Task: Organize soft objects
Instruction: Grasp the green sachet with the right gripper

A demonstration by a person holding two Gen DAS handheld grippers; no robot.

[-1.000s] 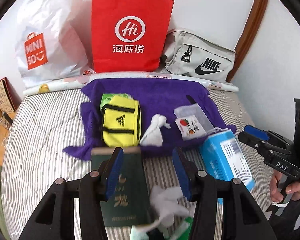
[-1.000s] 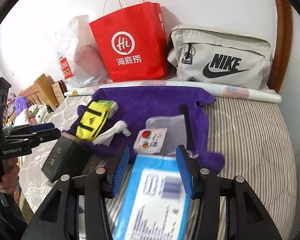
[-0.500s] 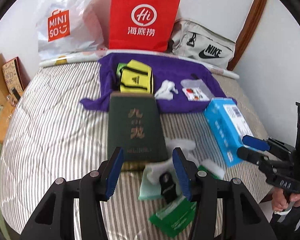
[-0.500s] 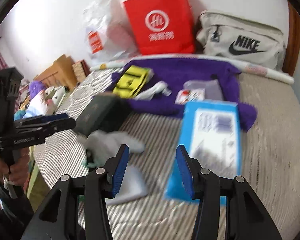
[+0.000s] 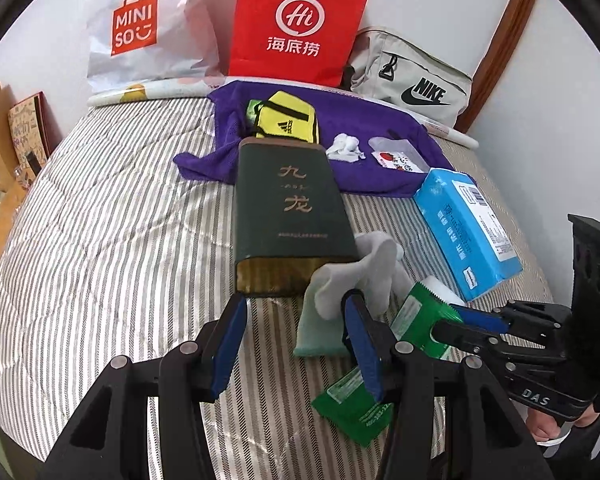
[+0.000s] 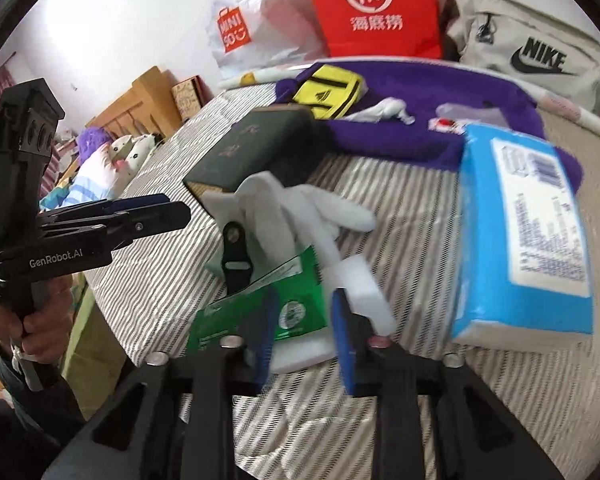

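- The bed [image 5: 100, 240] is the biggest thing. It has a thin quilt with grey and white stripes, and everything lies on it.
- The purple towel [image 5: 360, 128] is fuzzy. It is spread flat at the far end, well away from both tongs.
- The dark green box [image 5: 292, 216] is hard and smooth, with gold writing. Its long side points away from the left tongs, and its near end touches the soft pile.
- The blue tissue pack [image 5: 464, 232] is squishy with a shiny wrap. It lies off to the right of the pile.
- The left tongs [image 5: 296, 304] have their blue pads wide apart with nothing in them. They point down at the near end of the pile, and their right pad is just beside the socks.
- The right tongs [image 6: 304, 312] have just been closing. Their pads are close together over the green packet. I cannot tell if they pinch it.
- The white socks [image 5: 372, 264] are soft and floppy. They run from near left to far right, just ahead of both tongs. I think the left tongs are nearer.
- The pale green cloth [image 5: 320, 332] is flat and soft. It lies under the socks.
- The green packet [image 5: 416, 320] is thin and crinkly. It sits just right of the cloth.
- The white foam block [image 6: 360, 284] is small and light. It touches the packet.
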